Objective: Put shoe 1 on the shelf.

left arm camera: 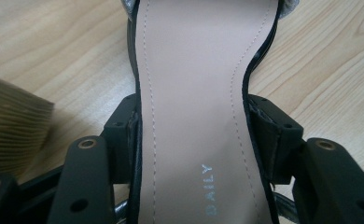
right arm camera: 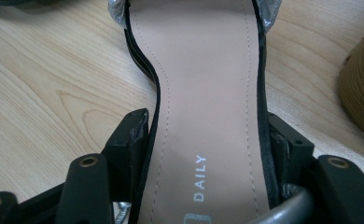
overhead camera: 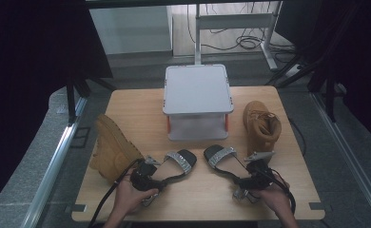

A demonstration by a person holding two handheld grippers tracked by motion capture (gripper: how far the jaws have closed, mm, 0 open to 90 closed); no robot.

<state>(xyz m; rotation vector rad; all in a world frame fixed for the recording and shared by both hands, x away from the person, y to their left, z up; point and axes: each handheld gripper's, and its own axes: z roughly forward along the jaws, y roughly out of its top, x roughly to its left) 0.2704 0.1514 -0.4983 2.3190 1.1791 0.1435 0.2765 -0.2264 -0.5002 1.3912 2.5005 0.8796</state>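
Two black sandals with beige insoles and silver toe straps lie near the table's front edge. My left gripper (overhead camera: 156, 179) is shut on the left sandal (overhead camera: 180, 163) at its narrow waist. In the left gripper view, the left gripper (left arm camera: 196, 135) presses both sides of the left sandal's insole (left arm camera: 194, 70), which reads "DAILY". My right gripper (overhead camera: 244, 179) is shut on the right sandal (overhead camera: 220, 155) the same way. In the right gripper view, the right gripper (right arm camera: 208, 142) clamps the right sandal's sole (right arm camera: 203, 70). Both sandals' toes point away from me.
A white two-level stand (overhead camera: 198, 88) sits at the middle back of the wooden table (overhead camera: 141, 109). One tan boot (overhead camera: 112, 149) lies left of the left sandal, and its ribbed sole (left arm camera: 12, 126) shows close by. A second tan boot (overhead camera: 260, 124) stands at the right, with its edge (right arm camera: 362, 93) near the right sandal.
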